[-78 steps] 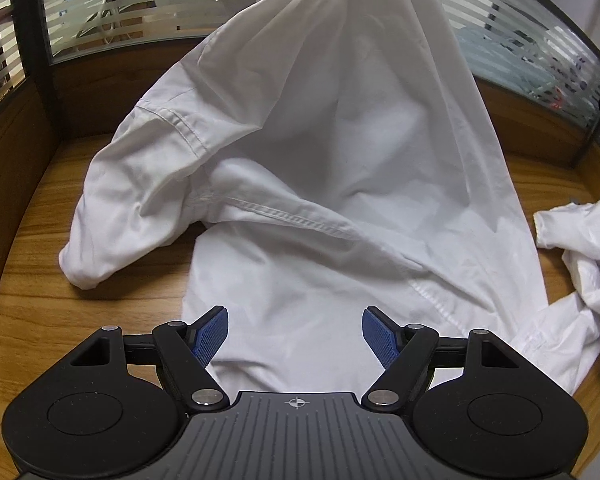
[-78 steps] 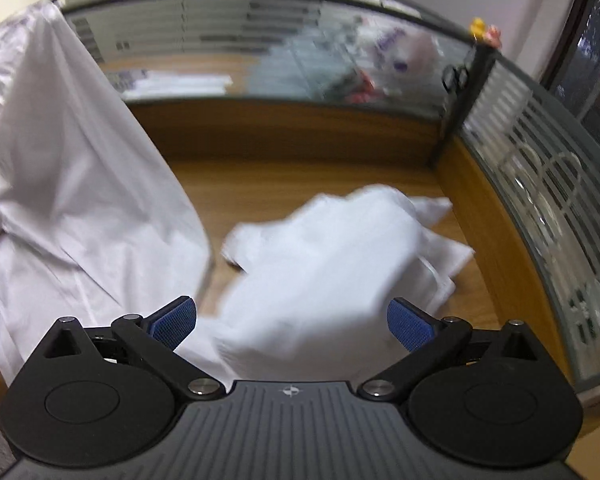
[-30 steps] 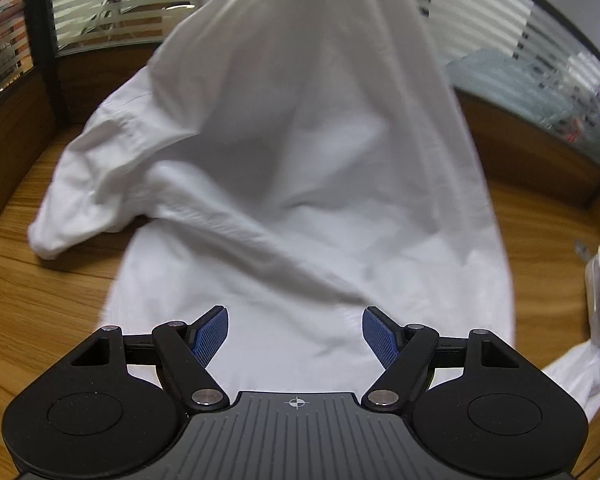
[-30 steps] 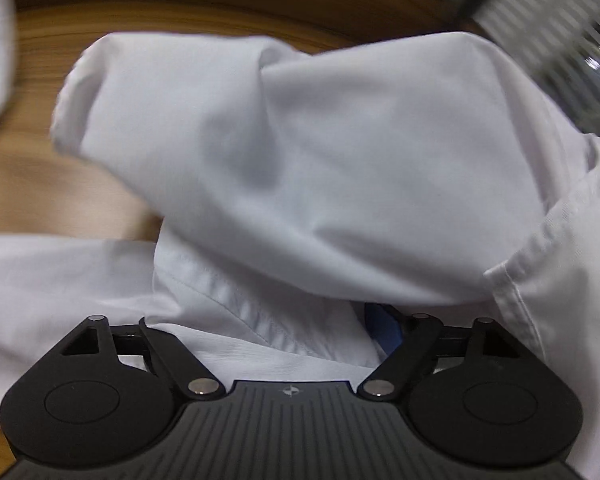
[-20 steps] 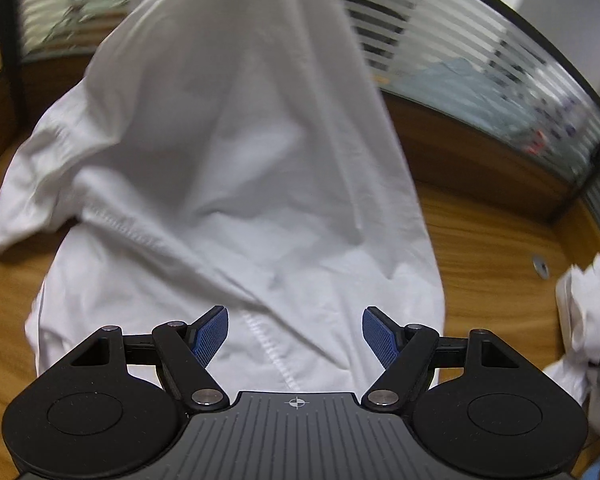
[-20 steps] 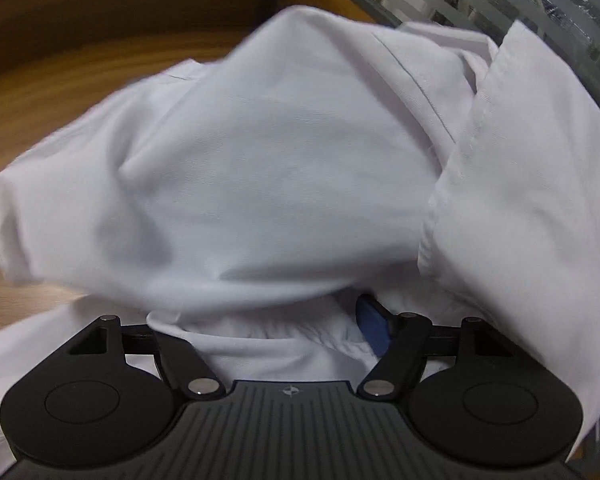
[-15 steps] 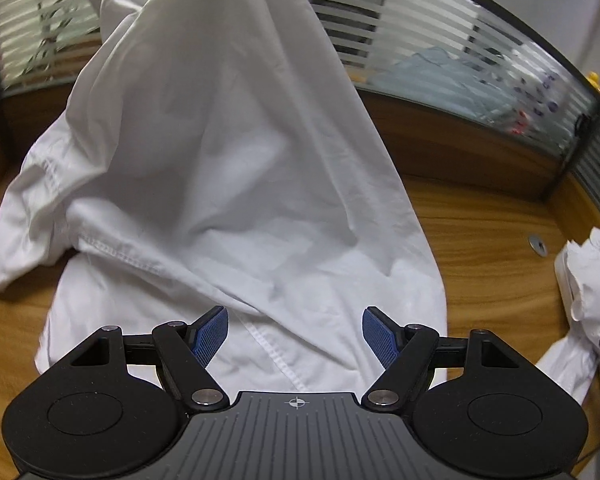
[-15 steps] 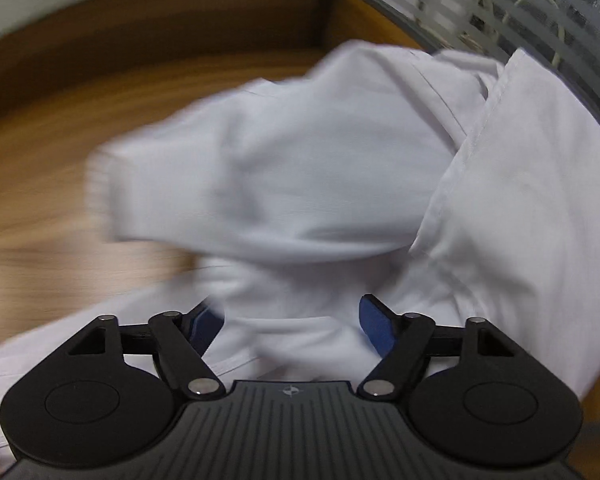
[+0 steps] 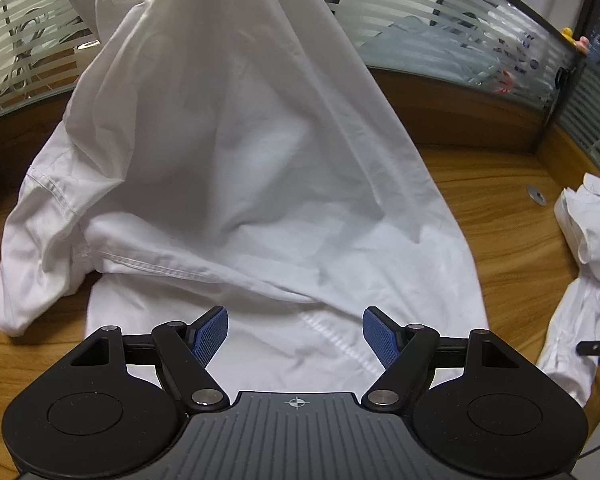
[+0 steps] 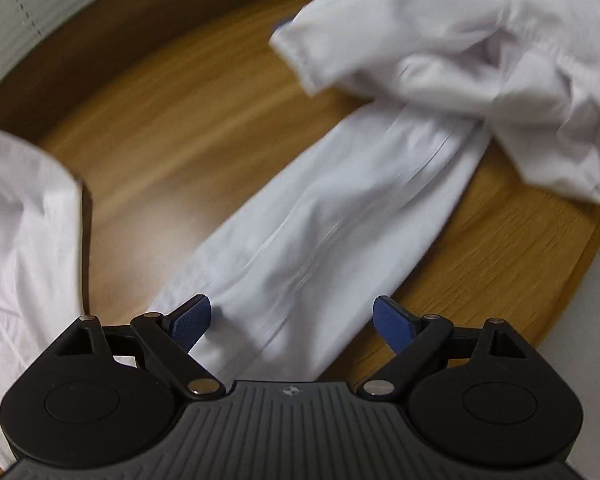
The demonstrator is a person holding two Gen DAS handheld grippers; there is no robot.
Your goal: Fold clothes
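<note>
A white shirt (image 9: 260, 184) rises out of the top of the left wrist view, and its lower part is spread on the wooden table (image 9: 500, 208). One sleeve (image 9: 36, 240) sags at the left. My left gripper (image 9: 295, 332) is open just above the shirt's hem, holding nothing. In the right wrist view the other sleeve (image 10: 332, 216) lies stretched across the table toward a crumpled white bundle (image 10: 480, 52). My right gripper (image 10: 292, 320) is open over the near end of that sleeve, and the view is motion-blurred. The shirt's body (image 10: 20, 220) shows at the left.
Striped glass partitions (image 9: 440, 12) on wooden walls ring the table. The crumpled white bundle (image 9: 588, 232) sits by the right edge. A small metal disc (image 9: 536, 194) lies on the table. The table's curved front edge (image 10: 580, 264) runs close to my right gripper.
My right gripper was closed in among the white cloth of the bundle; it has opened and drawn back, leaving the sleeve stretched out. The left gripper stayed open and swung slightly.
</note>
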